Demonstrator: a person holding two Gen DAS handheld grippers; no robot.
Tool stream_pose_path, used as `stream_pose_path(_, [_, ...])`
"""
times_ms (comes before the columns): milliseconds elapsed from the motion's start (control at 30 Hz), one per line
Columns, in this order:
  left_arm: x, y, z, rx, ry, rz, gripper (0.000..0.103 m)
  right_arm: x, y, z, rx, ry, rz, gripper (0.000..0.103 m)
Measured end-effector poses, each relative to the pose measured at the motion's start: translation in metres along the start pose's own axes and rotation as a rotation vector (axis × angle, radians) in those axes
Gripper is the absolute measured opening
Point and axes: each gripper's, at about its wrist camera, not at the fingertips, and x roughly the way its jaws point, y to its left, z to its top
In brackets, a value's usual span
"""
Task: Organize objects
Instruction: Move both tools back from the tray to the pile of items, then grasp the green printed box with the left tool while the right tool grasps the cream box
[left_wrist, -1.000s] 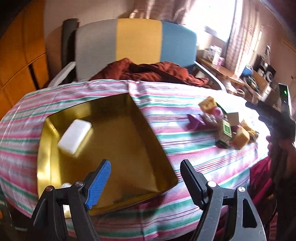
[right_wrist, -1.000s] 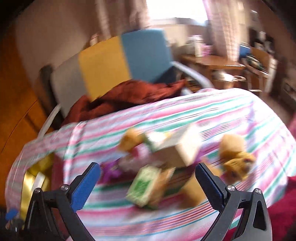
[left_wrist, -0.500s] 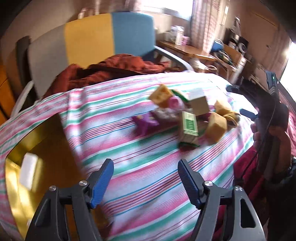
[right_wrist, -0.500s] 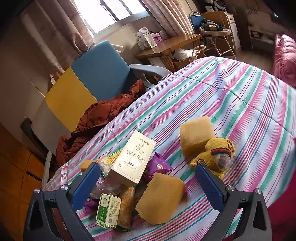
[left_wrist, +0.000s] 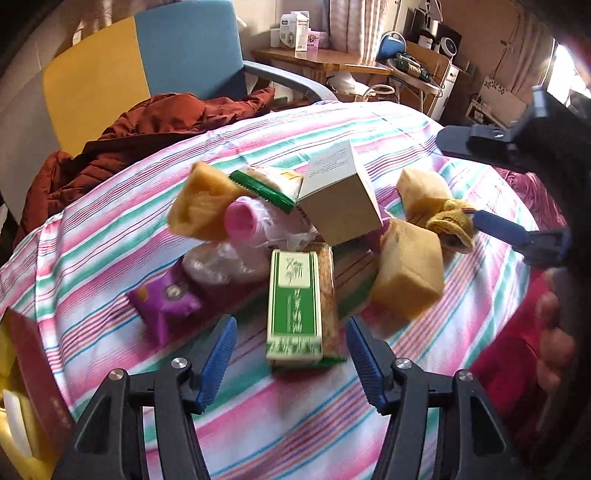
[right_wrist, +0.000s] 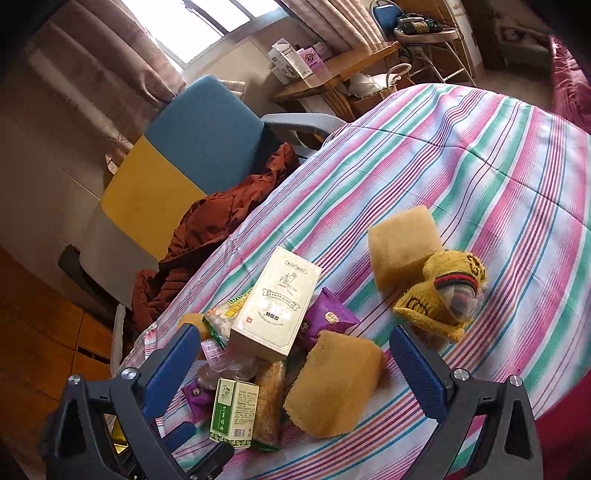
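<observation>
Jaws of left gripper (left_wrist: 288, 354) closing, part-open, empty before green box (left_wrist: 293, 306); right gripper (right_wrist: 295, 363) wide, empty.

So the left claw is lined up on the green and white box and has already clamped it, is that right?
Not quite: the left claw is lined up on the green and white box, but it has not clamped it. In the left wrist view the jaws have been closing, yet the pads stand clear of the box.

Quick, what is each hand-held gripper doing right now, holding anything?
Left hand-held gripper: open, jaws just closing around the green box, no grip yet.
Right hand-held gripper: open, holding nothing.
</observation>
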Motion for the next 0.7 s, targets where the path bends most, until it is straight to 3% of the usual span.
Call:
stream_pose_path(67, [0.013, 0.000, 0.005, 0.004, 0.020, 0.000, 0.056, 0.002, 0.001, -0.001, -0.002, 0.006, 0.000, 0.103])
stream_pose_path(100, [0.020, 0.002, 0.005, -0.004, 0.037, -0.011, 0.036, 0.003, 0.001, -0.001, -0.005, 0.010, 0.000, 0.103])
stream_pose_path(133, [0.023, 0.004, 0.003, -0.017, 0.048, -0.031, 0.030, 0.004, 0.002, -0.001, -0.008, 0.013, 0.000, 0.103])
stream_pose_path(467, [-0.015, 0.028, -0.052, -0.092, 0.004, -0.088, 0.030, 0.012, 0.013, -0.005, -0.067, 0.044, 0.014, 0.103])
stream_pose_path(700, [-0.043, 0.047, -0.082, -0.137, -0.014, -0.106, 0.030, 0.042, 0.029, 0.018, -0.125, 0.098, -0.014, 0.103])
